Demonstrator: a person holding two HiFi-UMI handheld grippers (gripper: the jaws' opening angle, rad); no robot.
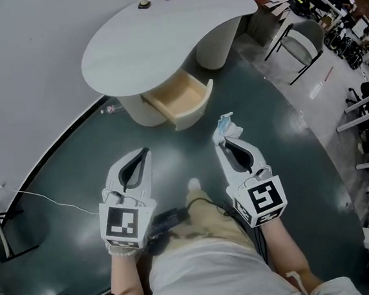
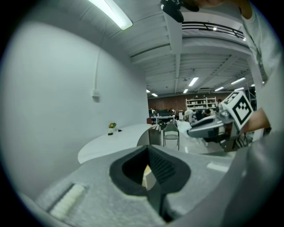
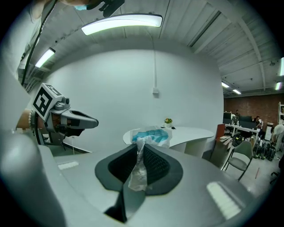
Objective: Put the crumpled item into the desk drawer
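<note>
Approach to the drawer (image 1: pixel 193 112), which stood pulled out beneath the desk (image 1: pixel 161 35), its cavity open and seemingly bare. The right gripper (image 1: pixel 223 141) (image 3: pixel 140 153) was short of the drawer and to its right. It pinched the item (image 1: pixel 227 128) (image 3: pixel 150 134), a crumpled white-and-blue wad: the jaws were closed on a thin tail of it, and the bulk stood beyond the tips. The left gripper (image 1: pixel 146 152) (image 2: pixel 148 170), short of the drawer and to its left, had its tips pressed together and held nothing; the pale patch in the hollow behind them was probably the drawer seen through. To do the step well, the right gripper would carry the item over the drawer's cavity, clear of the overhanging desk. It would then dip its tips below the rim before parting, since so light a wad might cling to a pad or drift out.
</note>
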